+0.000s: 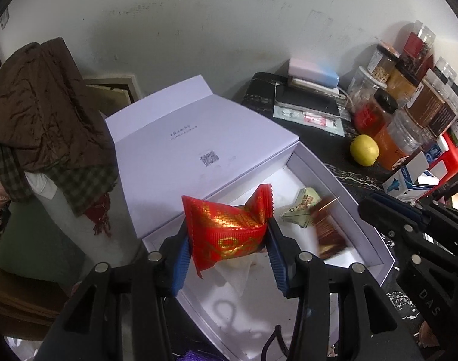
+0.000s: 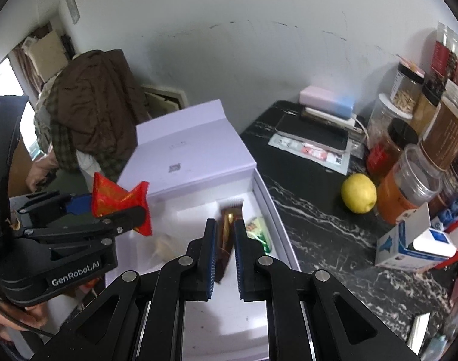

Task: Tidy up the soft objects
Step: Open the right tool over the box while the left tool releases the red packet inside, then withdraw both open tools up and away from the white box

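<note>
1. We hold a red-and-gold foil packet (image 1: 229, 231) in the left tongs (image 1: 227, 251), the blue pads pressed to its two sides, so the soft pouch hangs over the open white box (image 1: 370, 240) rather than lying in it; our judgement is that it is being brought in to join the other snacks.

2. We carry a brown-and-gold wrapped bar (image 2: 227, 234) in the right tongs (image 2: 224, 251), nipped nearly closed on its thin wrapper; in the left wrist view the bar is blurred.

3. A pale green sachet (image 1: 301, 206) already lies on the box floor near its far right wall, and a pale, indistinct wrapper (image 2: 165, 246) lies nearer the box's left side.

4. The box sits at the left edge of the black marble table (image 2: 319, 219), its lid (image 1: 199, 150) thrown back over that edge; a yellow fruit (image 2: 358, 192) and the jars (image 2: 409, 186) stand well apart, toward the table's right side.

5. Both tongs point steeply down into the box, side by side, left beside right.
</note>
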The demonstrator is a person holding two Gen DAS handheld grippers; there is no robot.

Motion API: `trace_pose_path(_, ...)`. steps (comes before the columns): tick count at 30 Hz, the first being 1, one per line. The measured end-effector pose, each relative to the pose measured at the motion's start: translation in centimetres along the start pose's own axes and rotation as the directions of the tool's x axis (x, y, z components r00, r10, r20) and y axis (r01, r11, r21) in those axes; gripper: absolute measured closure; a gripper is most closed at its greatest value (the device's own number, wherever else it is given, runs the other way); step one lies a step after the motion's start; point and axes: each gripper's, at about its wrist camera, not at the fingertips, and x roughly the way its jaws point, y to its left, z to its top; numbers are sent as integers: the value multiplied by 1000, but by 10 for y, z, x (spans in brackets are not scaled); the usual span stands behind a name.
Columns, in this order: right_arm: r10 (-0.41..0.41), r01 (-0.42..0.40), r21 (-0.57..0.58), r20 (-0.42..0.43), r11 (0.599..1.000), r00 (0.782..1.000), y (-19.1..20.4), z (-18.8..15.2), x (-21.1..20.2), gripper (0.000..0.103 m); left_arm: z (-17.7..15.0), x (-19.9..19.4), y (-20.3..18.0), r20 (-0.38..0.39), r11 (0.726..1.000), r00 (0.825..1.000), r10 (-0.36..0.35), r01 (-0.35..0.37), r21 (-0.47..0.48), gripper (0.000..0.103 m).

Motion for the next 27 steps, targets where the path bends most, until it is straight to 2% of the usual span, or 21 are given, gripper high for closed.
trace_pose_path(1, -6, 6, 0, -8, 1000, 1000, -2, -1, 1, 91, 0, 2, 0, -10, 1000, 1000, 10, -10, -2, 57)
trace_pose_path(8, -54, 54, 11, -28, 998, 998, -13, -4, -6, 69, 4, 0, -3, -32, 998, 998, 61, -61, -1, 54)
trace_pose_path(17, -78, 78, 13, 12, 997, 997, -16, 8, -40, 69, 14, -38, -13, 14, 999, 999, 46, -46, 6, 53)
trace_pose_path(25, -82, 83, -7, 102, 997, 991, -7, 27, -92, 69, 25, -102, -20, 106, 999, 994, 35, -37, 15, 53)
trace_pose_path(27, -82, 84, -10, 130, 996, 988, -5, 31, -109, 63, 27, -120, -21, 128, 999, 991, 32, -34, 15, 53)
